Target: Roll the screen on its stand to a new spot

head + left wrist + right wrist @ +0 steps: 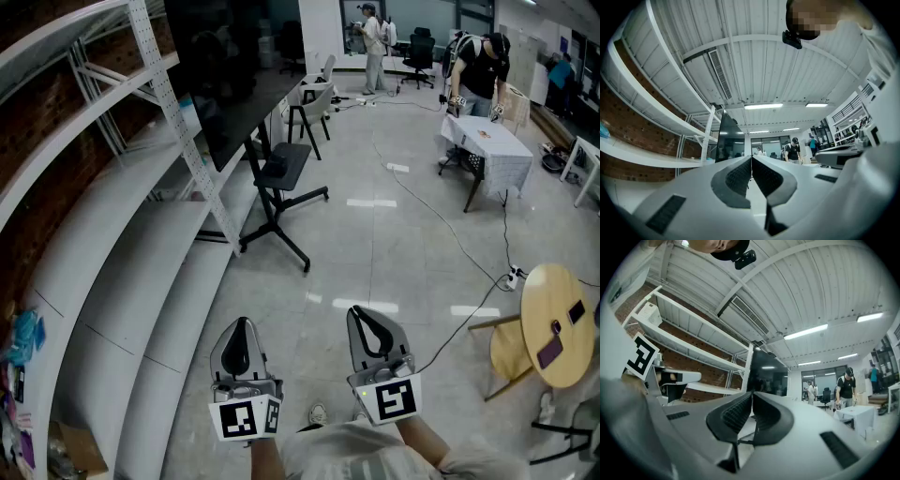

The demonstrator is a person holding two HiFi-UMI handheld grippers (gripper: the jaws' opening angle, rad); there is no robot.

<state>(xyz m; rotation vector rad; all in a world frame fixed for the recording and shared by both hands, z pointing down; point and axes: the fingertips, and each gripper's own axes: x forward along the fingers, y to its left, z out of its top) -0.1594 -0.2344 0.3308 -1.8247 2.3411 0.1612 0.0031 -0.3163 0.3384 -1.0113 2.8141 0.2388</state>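
Both your grippers are clenched on nothing: left gripper (pixel 242 325) and right gripper (pixel 362 315) have their jaws pressed together, held side by side low in the head view; neither touches anything.

The screen (pixel 228 70) is a big dark panel, upright on its black stand (pixel 275 211), up ahead and left of both grippers, well apart from them; a small black tray (pixel 284 165) sits on the stand's post.

Tight side is the left: the white shelving rack (pixel 103 234) runs along that wall; its perforated upright (pixel 192 141) crosses in front of the screen's edge and comes down just beside the stand's near left foot.

Behind the stand: chairs (pixel 312 105).

Right of it, open tiled floor (pixel 394 272); a black cable (pixel 441 217) snakes across to a power strip (pixel 513 276).

Further right: a desk (pixel 495 148) under a white cloth, a person (pixel 481 73) just beside it; a round wooden desk (pixel 559 323) near your right; another person (pixel 373 39) at the far end.
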